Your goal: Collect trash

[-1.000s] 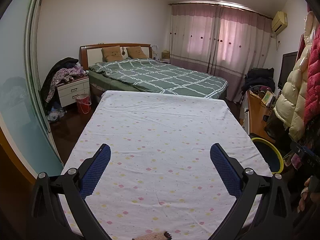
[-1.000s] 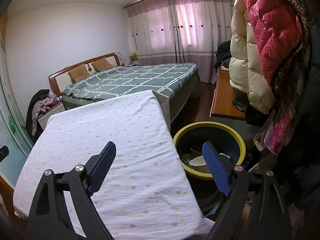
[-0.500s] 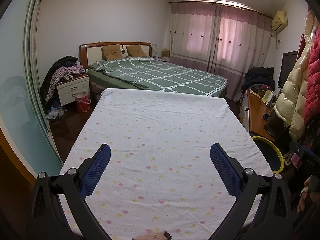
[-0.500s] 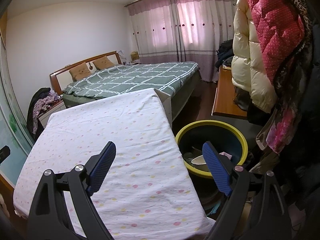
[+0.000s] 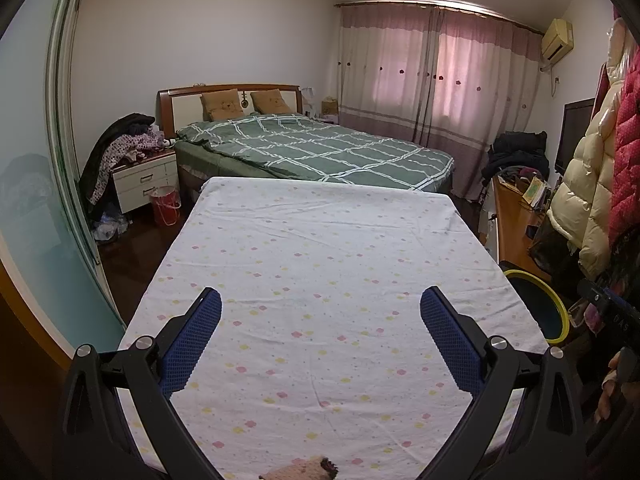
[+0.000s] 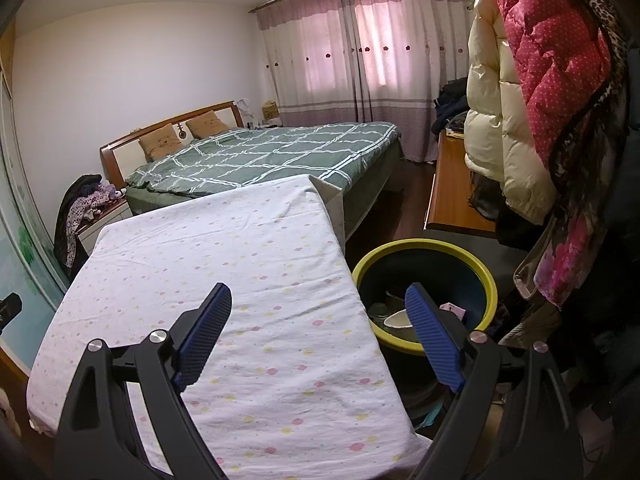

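We held the left gripper point(image 5: 320, 300) and the right gripper point(image 6: 318, 296) released, jaws spread wide and empty, above the table point(image 5: 320, 248) in its white dotted cloth. Just beside the table's right edge stood the yellow-rimmed bin point(image 6: 424, 248), with trash point(image 6: 398, 320) lying in its bottom. Beyond lay the green checked bed point(image 5: 320, 152) with 2 pillows.

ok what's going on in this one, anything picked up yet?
Nothing is held. A person holds both claws over the table with the dotted sheet. The left claw and right claw are open and empty. The sheet looks bare of trash. The yellow-rimmed bin stands beside the table's right edge, with a few items already inside.
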### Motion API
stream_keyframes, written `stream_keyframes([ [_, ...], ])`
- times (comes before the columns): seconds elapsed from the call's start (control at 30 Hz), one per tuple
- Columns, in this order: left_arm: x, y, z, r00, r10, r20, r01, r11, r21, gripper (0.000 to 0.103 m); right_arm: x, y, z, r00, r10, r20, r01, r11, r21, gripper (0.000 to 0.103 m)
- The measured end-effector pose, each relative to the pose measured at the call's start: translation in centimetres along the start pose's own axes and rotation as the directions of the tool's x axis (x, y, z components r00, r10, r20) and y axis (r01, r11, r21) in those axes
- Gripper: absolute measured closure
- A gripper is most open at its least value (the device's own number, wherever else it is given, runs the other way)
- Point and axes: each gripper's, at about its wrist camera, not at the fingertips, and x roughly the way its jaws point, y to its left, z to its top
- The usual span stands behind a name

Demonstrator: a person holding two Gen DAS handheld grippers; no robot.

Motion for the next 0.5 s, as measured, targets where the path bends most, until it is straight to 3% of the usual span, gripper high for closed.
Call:
stream_keyframes([
  [0.27, 0.22, -0.06, -0.08, 0.999, 0.034, 0.001, -0.034, 0.999, 0.009, 0.005, 0.07, 0.07, -0.06, 1.000, -0.001, -0.004, 0.001, 1.000, 0.000, 0.019],
  [0.5, 0.25, -0.15, -0.03, 1.000, 0.020, 0.010, -0.020, 1.000, 0.010, 0.005, 0.09, 0.09, -0.12, 1.000, 0.000, -0.009, 0.000, 1.000, 0.002, 0.019],
])
